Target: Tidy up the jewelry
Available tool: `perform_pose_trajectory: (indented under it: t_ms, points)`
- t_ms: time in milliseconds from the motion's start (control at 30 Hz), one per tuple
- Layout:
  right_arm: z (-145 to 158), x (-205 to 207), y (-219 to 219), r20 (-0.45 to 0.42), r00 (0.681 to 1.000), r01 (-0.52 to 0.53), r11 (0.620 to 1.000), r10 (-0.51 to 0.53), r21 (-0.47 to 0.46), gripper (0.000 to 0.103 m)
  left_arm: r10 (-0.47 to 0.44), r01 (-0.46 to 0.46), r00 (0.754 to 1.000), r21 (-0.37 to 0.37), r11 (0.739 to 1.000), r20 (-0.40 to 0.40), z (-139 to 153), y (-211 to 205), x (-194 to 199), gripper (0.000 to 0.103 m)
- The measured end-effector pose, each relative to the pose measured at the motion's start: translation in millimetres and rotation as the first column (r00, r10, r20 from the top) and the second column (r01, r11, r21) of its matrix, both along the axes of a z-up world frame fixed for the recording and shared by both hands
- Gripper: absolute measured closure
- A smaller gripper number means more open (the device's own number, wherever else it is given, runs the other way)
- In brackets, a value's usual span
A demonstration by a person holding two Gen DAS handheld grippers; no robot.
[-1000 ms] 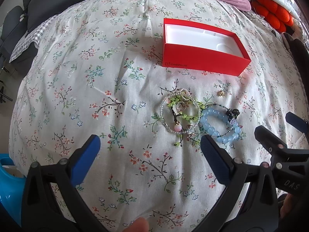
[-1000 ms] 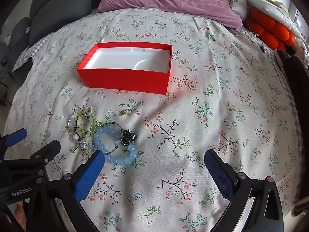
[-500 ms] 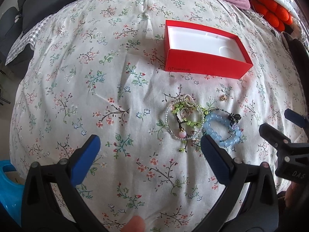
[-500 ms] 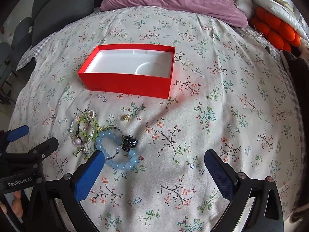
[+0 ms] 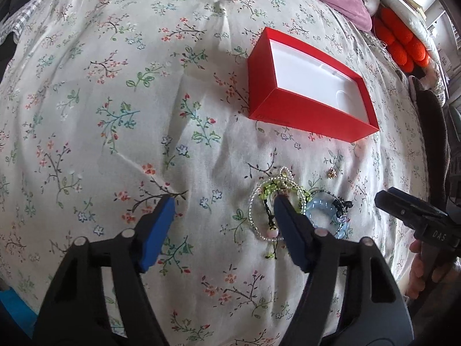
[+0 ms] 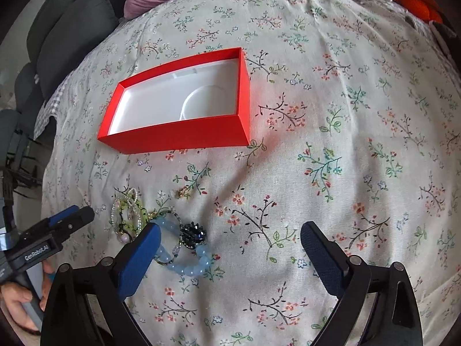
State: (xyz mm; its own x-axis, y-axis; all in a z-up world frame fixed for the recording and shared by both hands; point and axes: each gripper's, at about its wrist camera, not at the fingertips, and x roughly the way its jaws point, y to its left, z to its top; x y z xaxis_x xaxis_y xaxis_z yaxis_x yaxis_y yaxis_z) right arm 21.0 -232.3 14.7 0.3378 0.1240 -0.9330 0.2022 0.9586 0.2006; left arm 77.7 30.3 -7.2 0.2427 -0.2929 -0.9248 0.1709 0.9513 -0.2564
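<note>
**Inspector A:** Well, both grippers are hanging over the jewelry on the flowered bedspread (image 5: 121, 92), pointing steeply down. The left gripper (image 5: 223, 206) is closing its jaws with nothing between them but cloth — its right finger is lying over the clear-and-green beaded bracelet (image 5: 266, 199), and I cannot tell whether it is touching it.

**Inspector B:** The right gripper (image 6: 230, 238) is also closing, though its jaws are standing wide. The blue bead bracelet (image 6: 187, 265) and the dark beaded piece (image 6: 193, 235) are lying just inside its left finger; neither pad is pressing on anything.

**Inspector A:** I am flagging the heap itself. The bracelets are lying touching, possibly interlaced — lifting one is likely to drag its neighbour along, and it could drop off short of the red box (image 6: 184, 137), which is standing empty and well apart from the pile.

**Inspector B:** Agreed. I am also noting the soft bedding: pads closing low could be pinching fabric with the beads. And the two grippers are working close together, so a collision is a risk. The small gold piece (image 6: 182, 192) is lying apart, easily overlooked.
</note>
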Motion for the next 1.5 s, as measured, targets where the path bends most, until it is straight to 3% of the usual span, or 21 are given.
perform_pose_trajectory:
  t_ms: [167, 333, 400, 500, 633, 867, 933, 1067, 1267, 1500]
  points:
    - [-9.3, 5.3, 10.8, -0.022, 1.0, -0.019, 0.999, 0.019, 0.034, 0.029, -0.069, 0.069, 0.998, -0.031, 0.997, 0.001, -6.7, -16.3, 1.0, 0.051]
    - [-20.7, 8.2, 21.9, -0.053, 0.997, -0.049, 0.998, 0.05, 0.033, 0.052, -0.091, 0.091, 0.996, -0.007, 0.996, -0.017, -17.6, -25.9, 4.8, 0.062]
    - [-23.1, 8.9, 23.7, -0.06, 0.997, -0.055, 0.998, 0.056, 0.03, 0.056, -0.088, 0.088, 0.996, -0.002, 0.996, -0.018, -19.8, -27.1, 5.8, 0.065]
    - [-22.8, 9.0, 26.1, -0.056, 0.996, -0.067, 0.997, 0.069, 0.031, 0.057, -0.087, 0.087, 0.996, 0.001, 0.996, -0.014, -20.6, -27.8, 7.4, 0.068]
    - [-22.8, 10.7, 30.0, -0.042, 0.995, -0.087, 0.995, 0.088, 0.038, 0.068, -0.092, 0.092, 0.996, 0.01, 0.996, -0.009, -22.8, -28.7, 7.3, 0.078]
    - [-16.5, 17.4, 39.6, 0.018, 0.991, -0.133, 0.99, 0.132, 0.045, 0.07, -0.093, 0.093, 0.996, 0.019, 0.995, -0.007, -22.2, -30.7, 6.7, 0.093]
    - [-15.6, 20.5, 43.8, 0.028, 0.988, -0.152, 0.987, 0.151, 0.048, 0.075, -0.092, 0.092, 0.996, 0.022, 0.995, -0.007, -21.6, -32.2, 7.3, 0.096]
    - [-23.0, 28.7, 55.3, 0.02, 0.983, -0.185, 0.981, 0.184, 0.055, 0.083, -0.093, 0.093, 0.996, 0.024, 0.995, 0.003, -17.9, -32.6, 6.5, 0.098]
    - [-40.0, 35.4, 63.3, -0.04, 0.98, -0.197, 0.98, 0.196, -0.019, 0.091, -0.085, 0.085, 0.996, 0.034, 0.996, 0.002, -16.0, -26.4, 5.3, 0.098]
    - [-27.8, 31.5, 70.5, 0.002, 0.973, -0.231, 0.973, 0.231, -0.008, 0.099, -0.076, 0.075, 0.997, 0.03, 0.997, 0.02, -6.7, -16.8, 1.7, 0.098]
